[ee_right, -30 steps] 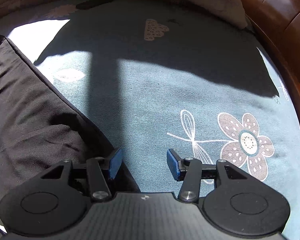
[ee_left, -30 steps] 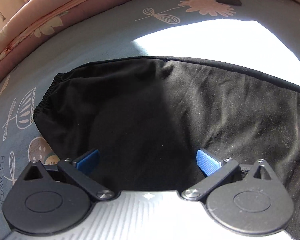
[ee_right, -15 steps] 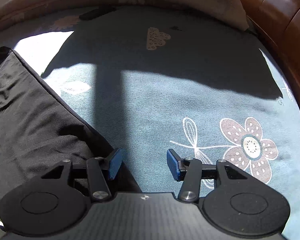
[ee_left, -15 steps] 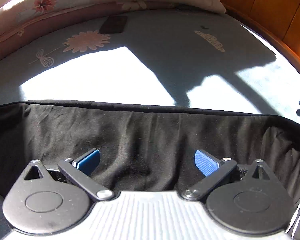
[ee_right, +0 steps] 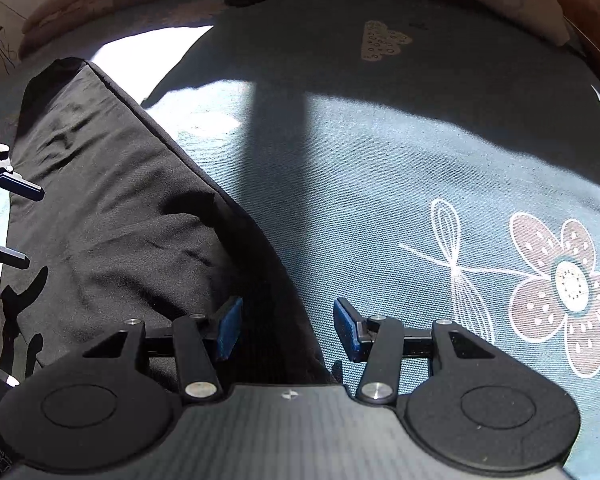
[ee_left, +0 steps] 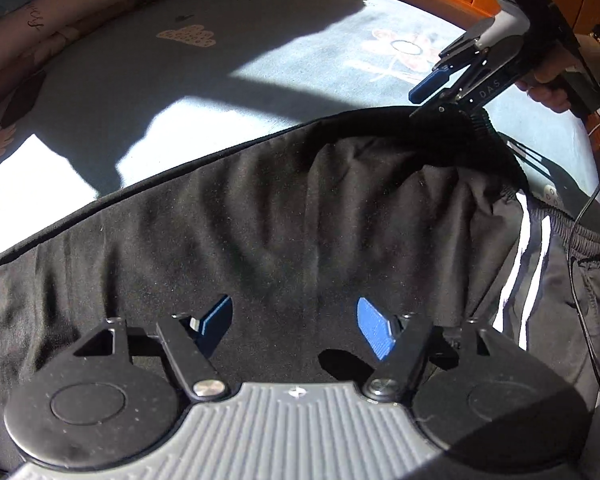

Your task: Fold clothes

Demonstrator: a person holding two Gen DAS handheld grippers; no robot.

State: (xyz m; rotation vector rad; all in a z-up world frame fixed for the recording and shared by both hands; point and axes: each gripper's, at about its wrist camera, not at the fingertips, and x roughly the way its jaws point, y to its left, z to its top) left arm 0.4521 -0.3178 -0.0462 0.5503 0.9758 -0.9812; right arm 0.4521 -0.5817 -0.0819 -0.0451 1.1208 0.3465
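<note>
The right gripper (ee_right: 288,326) points down at the edge of the black garment (ee_right: 112,216), its blue pads apart, the left pad over the cloth and the right over the blue flowered bedsheet (ee_right: 380,160). The garment's edge runs between them. The left gripper's fingers (ee_right: 20,188) reach in over the garment's far left side.

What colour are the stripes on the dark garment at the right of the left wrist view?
White stripes, clearest in the left wrist view.
</note>
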